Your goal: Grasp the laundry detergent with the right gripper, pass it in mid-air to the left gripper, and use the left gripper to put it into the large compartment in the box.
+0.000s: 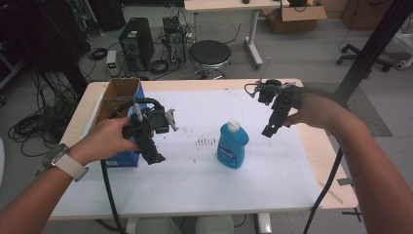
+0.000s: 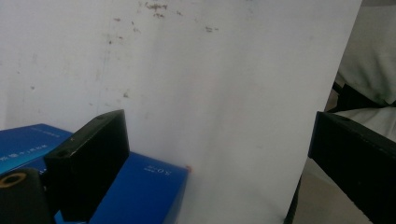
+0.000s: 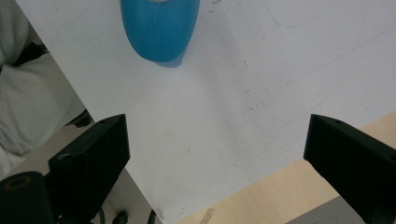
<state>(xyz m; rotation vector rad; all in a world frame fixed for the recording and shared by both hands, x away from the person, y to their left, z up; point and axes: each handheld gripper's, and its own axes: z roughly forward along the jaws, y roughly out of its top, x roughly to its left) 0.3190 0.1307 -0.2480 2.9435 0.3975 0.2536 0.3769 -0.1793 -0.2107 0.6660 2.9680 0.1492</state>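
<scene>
High view, overall: a person holds both grippers raised over a white sheet [image 1: 195, 170] that covers most of a pale wooden table [image 1: 336, 195]; neither tool touches anything.
Blue bottle: stands upright with a white cap at the centre of the frame [image 1: 233, 145], alone on the sheet, between the two grippers and apart from both. Judged to be the item in hand, since it sits in open space reachable from either side.
Right gripper: hangs right of centre [image 1: 269, 130], tilted down and toward the bottle, short of it. In the right gripper view its jaws stand wide apart with bare sheet between them, released and holding nothing; the bottle's rounded blue body [image 3: 159, 29] lies at the top of that frame, left of centre, so the tool appears aimed just short of it.
Left gripper: held at the left of the high view [image 1: 155, 157], in front of the blue side of an open cardboard box [image 1: 122, 90]. In the left gripper view its jaws are likewise spread and empty, with the box's blue face [image 2: 135, 191] in the lower left corner.
Marks: small brown specks [image 1: 204, 141] on the sheet just left of the bottle.
Assessment: approach stage; bottle not yet gripped.
</scene>
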